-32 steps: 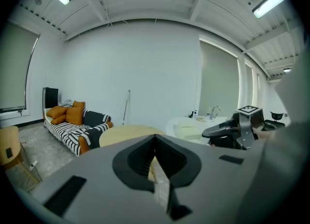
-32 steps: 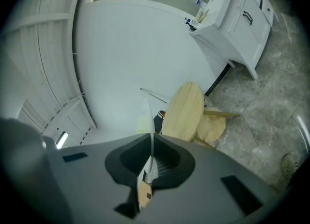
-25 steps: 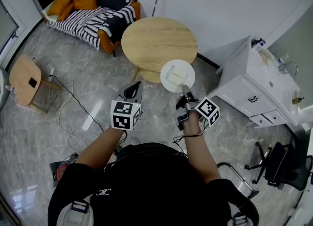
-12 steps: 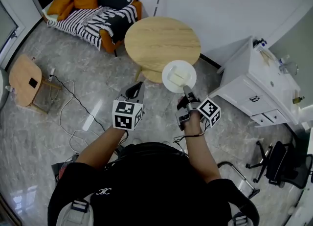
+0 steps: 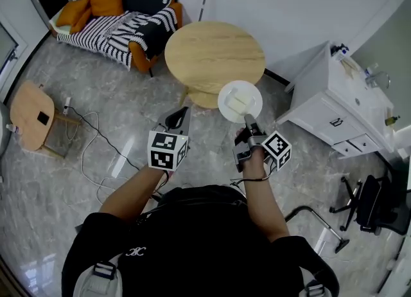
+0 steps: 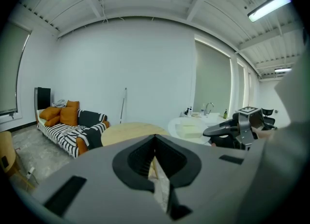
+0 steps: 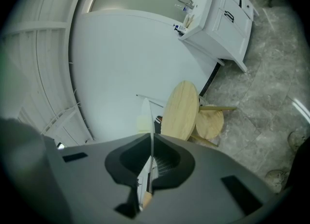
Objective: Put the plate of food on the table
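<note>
A white plate (image 5: 240, 101) with a pale block of food on it hangs in the air just off the near edge of the round wooden table (image 5: 215, 54). My right gripper (image 5: 246, 119) is shut on the plate's near rim. In the right gripper view the plate (image 7: 145, 114) runs edge-on between the jaws of that gripper (image 7: 151, 143), with the table (image 7: 180, 110) beyond. My left gripper (image 5: 180, 113) hovers to the plate's left, shut and holding nothing. The left gripper view shows its closed gripper (image 6: 154, 143), and the plate (image 6: 191, 130) to the right.
A low wooden stool (image 5: 200, 100) stands under the table's near edge. A white sink cabinet (image 5: 334, 106) is at the right and a striped sofa (image 5: 122, 19) at the back left. A small wooden side table (image 5: 29, 112) and floor cables (image 5: 96, 138) are on the left, an office chair (image 5: 379, 202) at the far right.
The plate and both grippers have drifted slightly to the right in the head view. The right gripper's hold on the rim is unchanged.
</note>
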Demonstrator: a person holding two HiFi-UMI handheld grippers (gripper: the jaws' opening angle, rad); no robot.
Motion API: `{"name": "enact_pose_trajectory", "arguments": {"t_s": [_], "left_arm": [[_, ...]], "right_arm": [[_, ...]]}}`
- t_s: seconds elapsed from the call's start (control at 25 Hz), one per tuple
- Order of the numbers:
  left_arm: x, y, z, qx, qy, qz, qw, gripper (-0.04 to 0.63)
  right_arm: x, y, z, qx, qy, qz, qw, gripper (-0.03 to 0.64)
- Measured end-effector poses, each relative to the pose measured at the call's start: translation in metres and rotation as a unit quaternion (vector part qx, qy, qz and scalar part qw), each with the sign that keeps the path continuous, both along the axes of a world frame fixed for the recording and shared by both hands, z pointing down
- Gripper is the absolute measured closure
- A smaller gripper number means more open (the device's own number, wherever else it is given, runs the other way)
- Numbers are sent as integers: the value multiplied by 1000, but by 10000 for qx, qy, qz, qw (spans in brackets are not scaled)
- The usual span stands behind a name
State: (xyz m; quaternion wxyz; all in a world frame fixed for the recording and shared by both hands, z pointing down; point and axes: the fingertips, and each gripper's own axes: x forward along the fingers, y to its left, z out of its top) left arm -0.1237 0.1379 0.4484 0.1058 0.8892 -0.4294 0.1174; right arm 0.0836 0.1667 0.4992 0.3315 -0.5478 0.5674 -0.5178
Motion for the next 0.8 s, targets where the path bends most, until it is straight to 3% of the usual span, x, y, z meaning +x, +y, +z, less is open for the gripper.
{"name": "enact_pose_trajectory", "arguments": {"t_s": [0.36,0.8], "left_arm": [[-11,2,1,-13,-28,79,10000,588],[-14,-15,13,-22,-133,129,9998,588]], "right_arm": [[-11,13,6,-21,-115,56,9999,600],[-7,-14,8,53,-110,69,9999,600]]}}
